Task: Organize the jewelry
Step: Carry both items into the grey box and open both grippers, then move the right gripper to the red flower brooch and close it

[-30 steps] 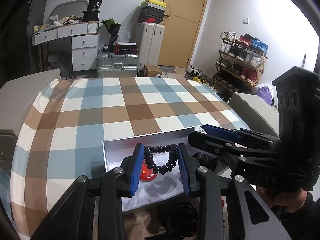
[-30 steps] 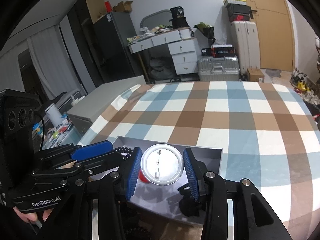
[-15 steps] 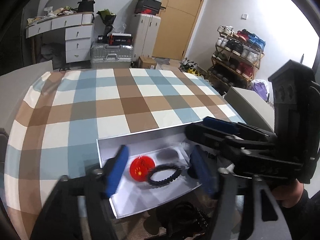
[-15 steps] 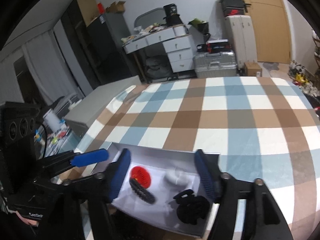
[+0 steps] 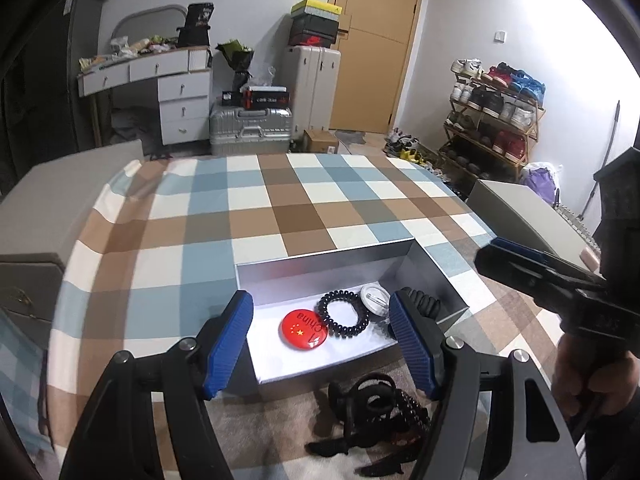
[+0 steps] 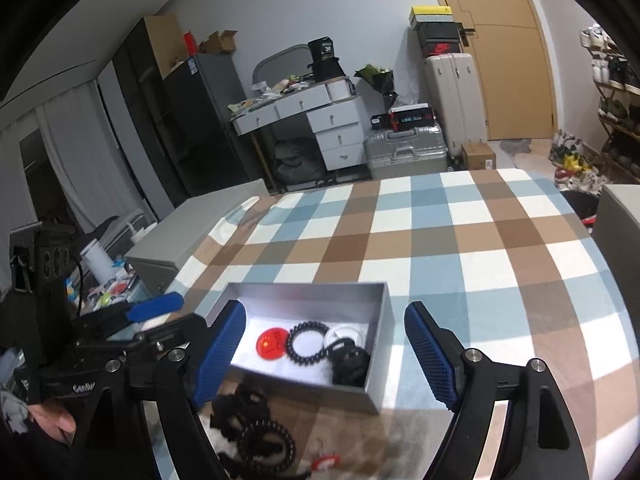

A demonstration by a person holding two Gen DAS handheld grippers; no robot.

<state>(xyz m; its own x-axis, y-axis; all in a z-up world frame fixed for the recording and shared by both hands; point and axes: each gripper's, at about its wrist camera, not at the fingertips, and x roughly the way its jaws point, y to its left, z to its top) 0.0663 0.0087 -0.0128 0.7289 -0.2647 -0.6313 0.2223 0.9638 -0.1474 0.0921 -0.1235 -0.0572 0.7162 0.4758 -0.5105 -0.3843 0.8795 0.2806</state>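
Observation:
A grey open box [image 5: 320, 265] sits near the front of the checked table. In it lie a red flag badge [image 5: 303, 330], a black coil band [image 5: 343, 314], a white round badge [image 5: 374, 299] and a black clip [image 6: 352, 365]. My left gripper [image 5: 320, 344] hovers open over the box's near edge, with nothing between its blue pads. My right gripper [image 6: 326, 360] stands over the same box [image 6: 378, 360]; its jaws are opening and touch nothing. A pile of black bands and clips [image 5: 376, 412] lies on the cloth in front of the box.
The checked tablecloth [image 5: 280, 208] stretches bare beyond the box. A person's hand [image 5: 580, 368] holds the right gripper at the right edge. Another black coil [image 6: 266, 444] and a small red piece [image 6: 324, 460] lie near the front. Grey cabinets flank the table.
The left gripper let go of the black coil band and the right one released the white round badge; both now lie in the box. Both grippers opened and drew back.

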